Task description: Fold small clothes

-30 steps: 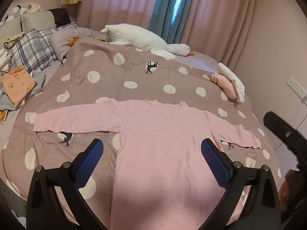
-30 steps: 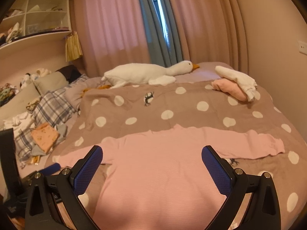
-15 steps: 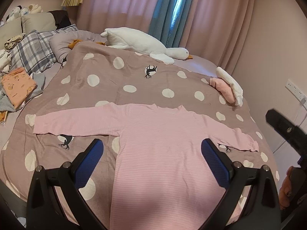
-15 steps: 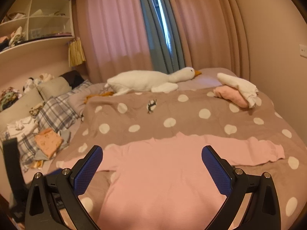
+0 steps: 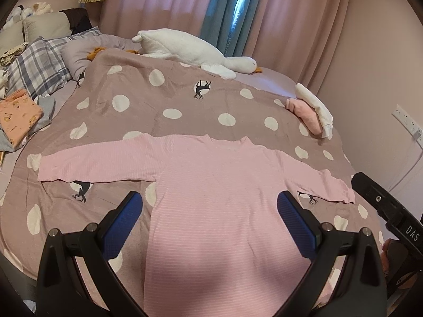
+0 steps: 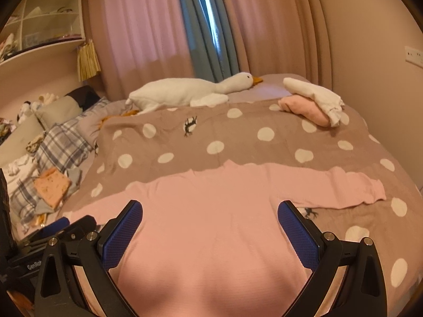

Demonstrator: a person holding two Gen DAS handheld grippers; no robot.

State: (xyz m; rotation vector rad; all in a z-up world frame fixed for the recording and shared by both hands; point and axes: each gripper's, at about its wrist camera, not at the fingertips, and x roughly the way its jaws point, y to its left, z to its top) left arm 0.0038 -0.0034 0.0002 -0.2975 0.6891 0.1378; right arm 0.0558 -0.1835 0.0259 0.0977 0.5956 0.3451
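A pink striped long-sleeved top [image 5: 216, 190] lies flat on the dotted brown bedspread [image 5: 185, 100], both sleeves spread out sideways, neck toward the far side. It also shows in the right wrist view [image 6: 216, 219]. My left gripper [image 5: 208, 206] is open and empty, above the top's lower body. My right gripper [image 6: 210, 211] is open and empty, also above the top's body. The right gripper's black body [image 5: 388, 211] shows at the right edge of the left wrist view. The left gripper [image 6: 60, 227] shows low left in the right wrist view.
A white goose plush [image 5: 190, 50] lies at the far side. Folded pink and white clothes [image 5: 312, 111] sit far right. Plaid pillows [image 5: 37, 66] and an orange folded garment [image 5: 18, 116] lie at the left. A wall with a socket [image 5: 407, 121] is right.
Both grippers have drawn back and tilted slightly, so the top sits a little lower and nearer in both views. The jaws stay open. The top has not moved.
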